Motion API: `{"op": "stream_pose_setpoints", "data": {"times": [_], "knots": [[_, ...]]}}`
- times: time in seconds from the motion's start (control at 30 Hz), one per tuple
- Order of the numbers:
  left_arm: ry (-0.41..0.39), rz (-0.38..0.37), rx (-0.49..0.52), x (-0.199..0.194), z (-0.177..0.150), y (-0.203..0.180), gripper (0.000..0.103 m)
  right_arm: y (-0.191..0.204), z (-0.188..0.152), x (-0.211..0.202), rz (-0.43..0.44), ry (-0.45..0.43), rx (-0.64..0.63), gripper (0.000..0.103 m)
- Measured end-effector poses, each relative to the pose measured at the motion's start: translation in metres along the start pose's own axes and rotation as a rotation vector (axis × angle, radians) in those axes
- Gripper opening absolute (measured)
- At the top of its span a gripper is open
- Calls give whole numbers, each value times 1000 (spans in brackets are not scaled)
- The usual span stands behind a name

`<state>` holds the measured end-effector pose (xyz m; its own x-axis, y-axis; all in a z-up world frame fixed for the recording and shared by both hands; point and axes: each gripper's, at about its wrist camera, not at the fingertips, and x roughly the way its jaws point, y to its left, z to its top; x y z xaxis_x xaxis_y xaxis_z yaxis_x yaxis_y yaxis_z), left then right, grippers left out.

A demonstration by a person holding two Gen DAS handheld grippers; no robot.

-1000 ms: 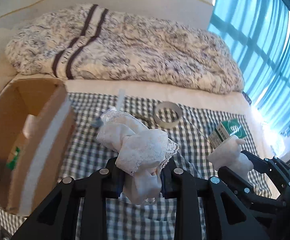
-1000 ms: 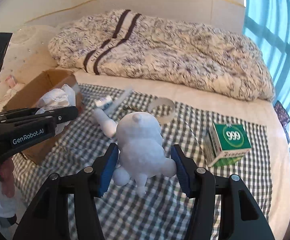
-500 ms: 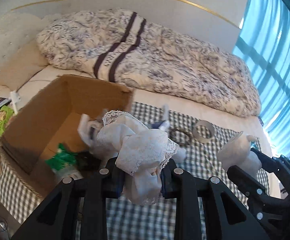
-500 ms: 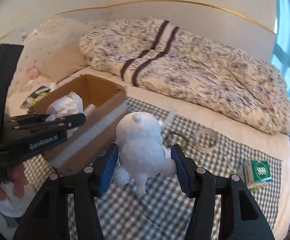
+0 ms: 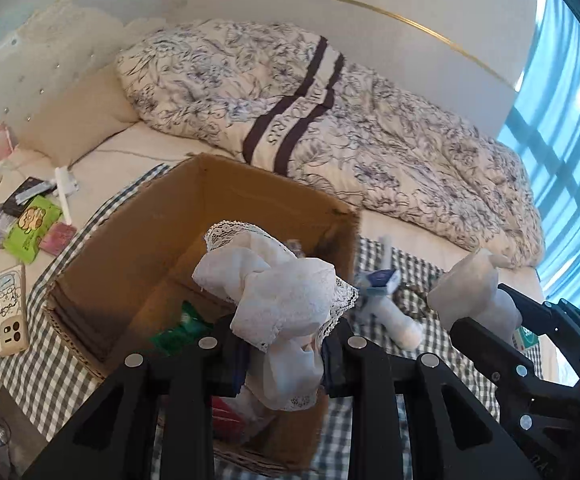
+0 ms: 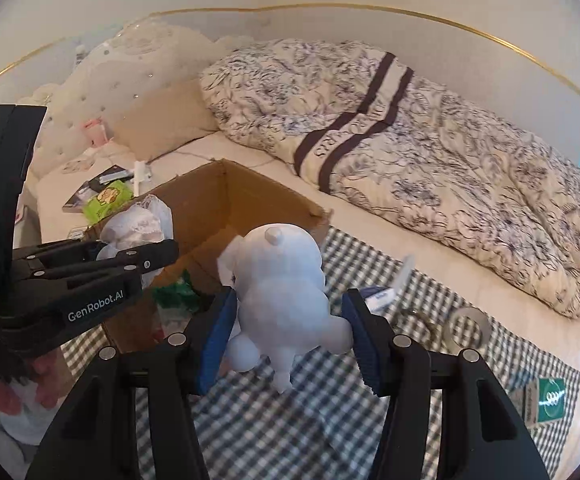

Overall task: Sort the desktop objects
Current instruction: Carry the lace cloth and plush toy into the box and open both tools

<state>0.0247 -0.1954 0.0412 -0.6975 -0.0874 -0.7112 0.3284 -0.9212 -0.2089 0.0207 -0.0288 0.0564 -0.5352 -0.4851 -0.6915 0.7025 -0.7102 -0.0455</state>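
Left claw [image 5: 283,350] grips lace cloth [image 5: 273,292]; right-wrist view adds tape roll [image 6: 468,326].

Black left claw [image 6: 157,254] marked GenRobot.AI; right claw [image 6: 290,336] has blue pads

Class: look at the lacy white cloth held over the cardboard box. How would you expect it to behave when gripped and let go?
The lacy white cloth bunches and droops between the left tongs, so it is probably floppy. It looks thin, hence likely light. Released over the cardboard box, it would probably crumple rather than roll.
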Motion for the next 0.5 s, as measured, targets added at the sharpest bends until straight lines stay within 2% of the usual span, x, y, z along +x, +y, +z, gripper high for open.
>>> {"op": "stream_pose_setpoints", "data": {"times": [0.33, 0.5], "knots": [[40, 30, -53, 28, -2, 37, 27, 22, 18, 41, 37, 31, -33, 54], [62, 33, -65, 41, -5, 46, 27, 23, 28, 51, 51, 17, -23, 54]]}}
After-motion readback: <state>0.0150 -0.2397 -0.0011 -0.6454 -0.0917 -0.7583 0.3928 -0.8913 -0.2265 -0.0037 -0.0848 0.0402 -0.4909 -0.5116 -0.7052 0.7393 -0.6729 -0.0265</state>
